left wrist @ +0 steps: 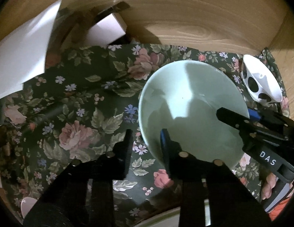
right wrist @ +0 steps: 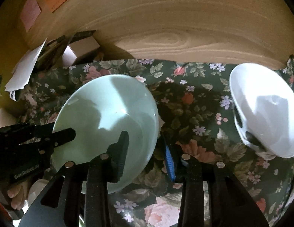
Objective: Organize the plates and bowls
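A pale green bowl (left wrist: pixel 192 111) sits on the floral cloth; it also shows in the right wrist view (right wrist: pixel 107 117). My left gripper (left wrist: pixel 146 141) is open, its right finger inside the bowl and its left finger outside over the near-left rim. My right gripper (right wrist: pixel 147 147) is open, its left finger inside the bowl and its blue-padded right finger outside over the right rim. It shows in the left wrist view (left wrist: pixel 239 117) at the bowl's right edge. A white bowl with black spots (right wrist: pixel 264 117) stands to the right, also in the left wrist view (left wrist: pixel 260 81).
The floral cloth (left wrist: pixel 80 113) covers the surface, backed by a wooden wall (left wrist: pixel 184 19). White paper sheets (left wrist: pixel 23 56) and a small white box (left wrist: pixel 107 30) lie at the back left. A white object (right wrist: pixel 37 189) lies at the near left.
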A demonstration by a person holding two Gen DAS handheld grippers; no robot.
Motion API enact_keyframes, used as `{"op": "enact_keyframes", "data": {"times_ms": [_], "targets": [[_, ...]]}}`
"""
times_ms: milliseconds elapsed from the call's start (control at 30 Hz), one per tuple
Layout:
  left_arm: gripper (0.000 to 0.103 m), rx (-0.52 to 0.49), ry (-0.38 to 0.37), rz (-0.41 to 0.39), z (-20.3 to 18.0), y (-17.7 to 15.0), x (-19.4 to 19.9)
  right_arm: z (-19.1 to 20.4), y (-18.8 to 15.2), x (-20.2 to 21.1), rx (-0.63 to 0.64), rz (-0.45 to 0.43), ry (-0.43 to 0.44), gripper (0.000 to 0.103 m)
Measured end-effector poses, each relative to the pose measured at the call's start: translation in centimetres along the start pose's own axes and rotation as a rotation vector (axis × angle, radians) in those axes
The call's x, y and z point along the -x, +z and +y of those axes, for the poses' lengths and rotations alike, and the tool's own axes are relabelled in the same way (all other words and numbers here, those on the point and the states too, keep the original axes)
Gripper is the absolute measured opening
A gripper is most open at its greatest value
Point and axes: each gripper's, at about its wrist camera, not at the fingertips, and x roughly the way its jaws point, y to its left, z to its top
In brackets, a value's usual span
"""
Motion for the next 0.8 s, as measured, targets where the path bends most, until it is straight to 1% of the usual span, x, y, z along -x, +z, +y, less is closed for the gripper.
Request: {"op": "enact_keyframes", "data": {"times_ms": [67, 133, 200, 267, 433, 733, 800], "targets": [[0.024, -0.001, -0.005, 0.004, 0.0, 0.1, -0.1, -0.1, 0.0, -0.1, -0.004, 0.003, 0.007, 0.029], [0.017, -0.014, -0.011, 0.009, -0.3, 0.1, -0.3, -0.3, -0.1, -0.1, -0.008, 0.006, 0.014, 0.021], [0.016, -0.021, -0.003, 0.007, -0.8, 0.3, -0.5, -0.3, -0.2, 0.1, -0.006, 0.008, 0.027, 0.017], [0.016, -0.026, 0.014, -0.001, -1.0, 0.2, -0.5, -0.1, -0.3, 0.3, 0.003, 0.002, 0.01, 0.017], [0.016, -0.038, 0.015, -0.015, -1.5, 0.0, -0.2, 0.5, -0.6, 0.9, 0.021, -0.018, -0.017, 0.017], [0.016, -0.065, 0.024, -0.121, -1.8, -1.4, 3.9, 1.2, -1.3, 3.7, 0.003, -0.081, -0.005, 0.017], [0.016, -0.071, 0.026, -0.122, -2.0, -1.7, 4.5, 1.5, -1.5, 4.3, 0.002, -0.092, -0.007, 0.017]]}}
